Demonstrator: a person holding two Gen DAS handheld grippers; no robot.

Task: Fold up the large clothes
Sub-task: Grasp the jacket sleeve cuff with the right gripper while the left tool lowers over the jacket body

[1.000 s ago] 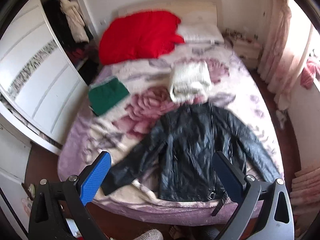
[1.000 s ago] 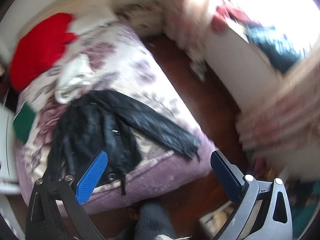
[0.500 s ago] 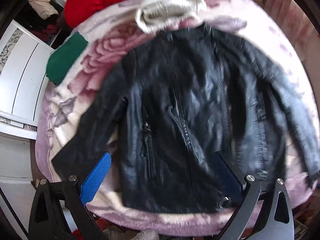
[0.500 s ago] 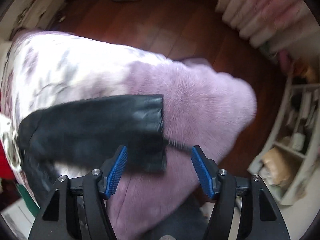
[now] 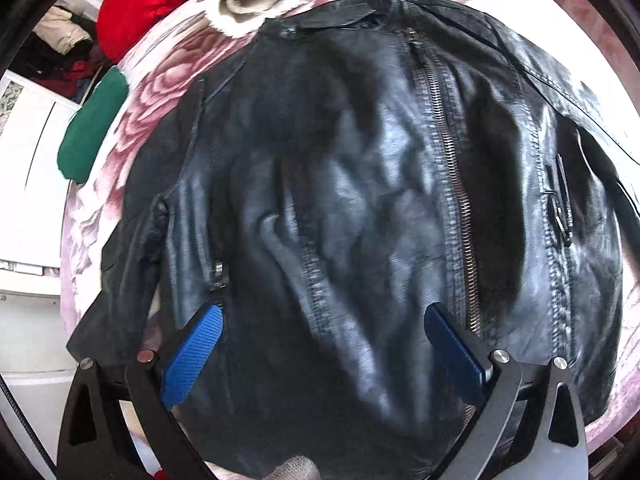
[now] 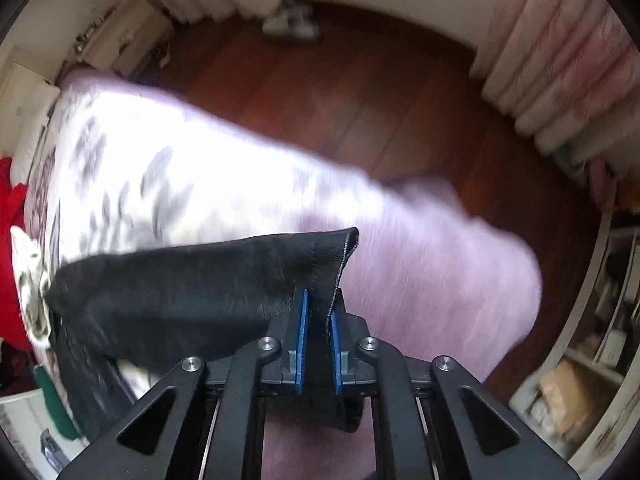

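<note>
Jacket (image 5: 360, 200) sleeve cuff (image 6: 336, 256) in right claw (image 6: 319, 320), left claw (image 5: 324, 316) spread

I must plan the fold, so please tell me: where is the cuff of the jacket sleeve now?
In the right wrist view the sleeve cuff is pinched in the right gripper, low at centre, above the purple blanket.

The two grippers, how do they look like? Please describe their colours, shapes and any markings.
The left gripper and the right gripper look alike: black frames with triangular cut-outs, silver round pins at the joints, and flat fingers faced with blue pads that have a fine dotted texture. A thin black cable runs at the lower left edge of the left wrist view. No markings or sleeves are visible.
</note>
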